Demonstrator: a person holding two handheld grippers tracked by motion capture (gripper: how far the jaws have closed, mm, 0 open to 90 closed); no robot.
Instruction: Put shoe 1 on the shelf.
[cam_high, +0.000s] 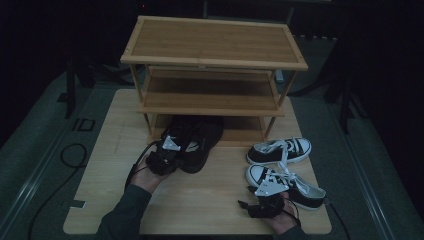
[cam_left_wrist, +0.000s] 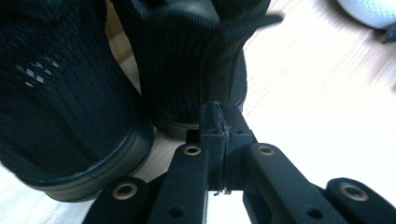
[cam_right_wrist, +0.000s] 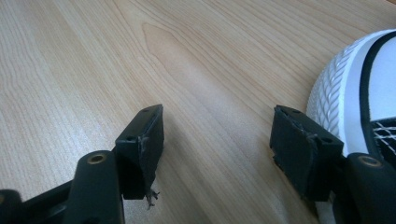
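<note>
A pair of black knit shoes (cam_high: 200, 142) lies in front of the rack's bottom shelf. My left gripper (cam_high: 172, 150) is at their heels. In the left gripper view its pads (cam_left_wrist: 218, 116) are pressed together with nothing visible between them, right at the heel of one black shoe (cam_left_wrist: 187, 60); the other black shoe (cam_left_wrist: 60, 93) is beside it. My right gripper (cam_high: 262, 192) rests low near the table's front edge. Its jaws (cam_right_wrist: 217, 135) stand wide apart over bare wood, with the white rubber toe of a sneaker (cam_right_wrist: 364, 79) just beside one pad.
A three-tier bamboo shoe rack (cam_high: 215, 45) stands at the back of the wooden table (cam_high: 110, 165). Two black-and-white lace-up sneakers (cam_high: 280, 150) (cam_high: 292, 185) lie at the right front. A cable (cam_high: 72, 155) loops on the floor to the left.
</note>
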